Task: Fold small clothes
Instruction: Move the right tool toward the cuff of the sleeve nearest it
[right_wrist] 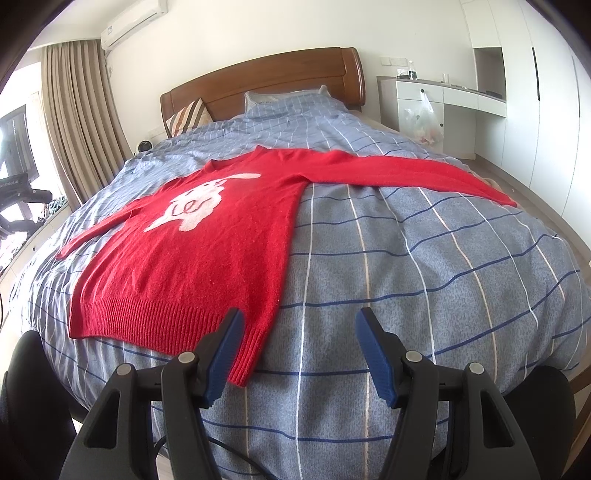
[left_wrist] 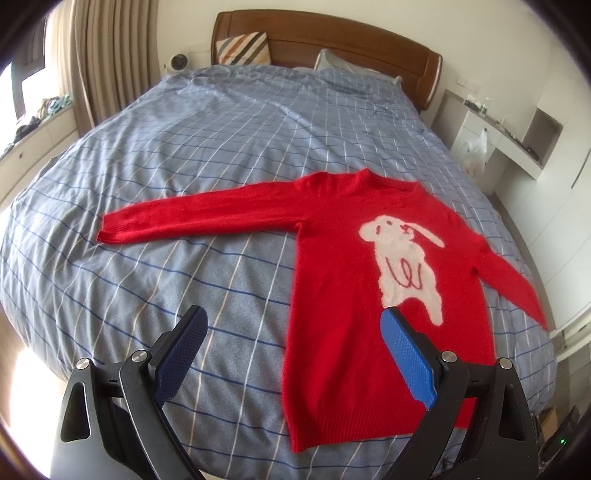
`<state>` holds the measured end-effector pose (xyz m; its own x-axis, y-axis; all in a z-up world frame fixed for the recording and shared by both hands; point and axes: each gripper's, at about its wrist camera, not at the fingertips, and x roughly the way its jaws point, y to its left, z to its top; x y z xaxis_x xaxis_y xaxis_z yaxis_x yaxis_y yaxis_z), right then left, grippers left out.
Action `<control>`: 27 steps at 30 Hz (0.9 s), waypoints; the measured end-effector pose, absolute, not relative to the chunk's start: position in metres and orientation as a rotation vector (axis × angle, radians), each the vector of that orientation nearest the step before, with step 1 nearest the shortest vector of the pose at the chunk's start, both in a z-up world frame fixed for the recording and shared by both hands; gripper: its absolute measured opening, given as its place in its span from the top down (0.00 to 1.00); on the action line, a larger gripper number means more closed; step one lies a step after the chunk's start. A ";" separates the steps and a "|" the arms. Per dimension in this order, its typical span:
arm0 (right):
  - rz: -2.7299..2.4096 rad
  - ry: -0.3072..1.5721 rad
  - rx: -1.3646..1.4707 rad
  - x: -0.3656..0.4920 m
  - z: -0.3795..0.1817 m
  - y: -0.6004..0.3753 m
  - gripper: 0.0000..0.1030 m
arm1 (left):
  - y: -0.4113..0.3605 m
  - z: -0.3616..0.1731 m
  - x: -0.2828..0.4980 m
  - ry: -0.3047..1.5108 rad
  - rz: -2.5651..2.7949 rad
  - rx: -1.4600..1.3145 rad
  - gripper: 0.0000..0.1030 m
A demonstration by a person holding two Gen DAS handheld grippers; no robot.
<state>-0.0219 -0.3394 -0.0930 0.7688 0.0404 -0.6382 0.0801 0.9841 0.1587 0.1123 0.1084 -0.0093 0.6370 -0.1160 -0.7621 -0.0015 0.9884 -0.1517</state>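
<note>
Sweater (left_wrist: pixel 343 295), red fuzzy knit, ribbed hem, white rabbit motif (left_wrist: pixel 402 258): laid flat on checked blue duvet (left_wrist: pixel 184 147), sleeves spread toward 9 and 3 o'clock. Open bedding is seen at 9 o'clock. Left gripper (left_wrist: pixel 295 321) and right gripper (right_wrist: pixel 300 321) are held wide, empty. No legible writing.

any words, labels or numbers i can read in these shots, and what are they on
No text can be read for certain.
Air conditioner: a small blue label on its front, too small to read.
Dark equipment by the window: faint white lettering, too blurred to read.
Red sweater: only a white rabbit picture with red loops that may be letters, no clear words.
Bedspread: a checked pattern, no writing.
</note>
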 end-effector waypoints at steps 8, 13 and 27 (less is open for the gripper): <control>-0.022 0.694 0.182 -0.022 -0.093 -0.339 0.39 | 0.097 -0.002 0.109 0.878 -0.084 -0.155 0.07; -0.020 0.693 0.184 -0.022 -0.093 -0.339 0.39 | 0.088 -0.004 0.105 0.891 -0.095 -0.139 0.07; -0.089 0.619 0.302 0.046 -0.043 -0.420 0.39 | 0.081 -0.009 0.097 0.896 -0.112 -0.144 0.07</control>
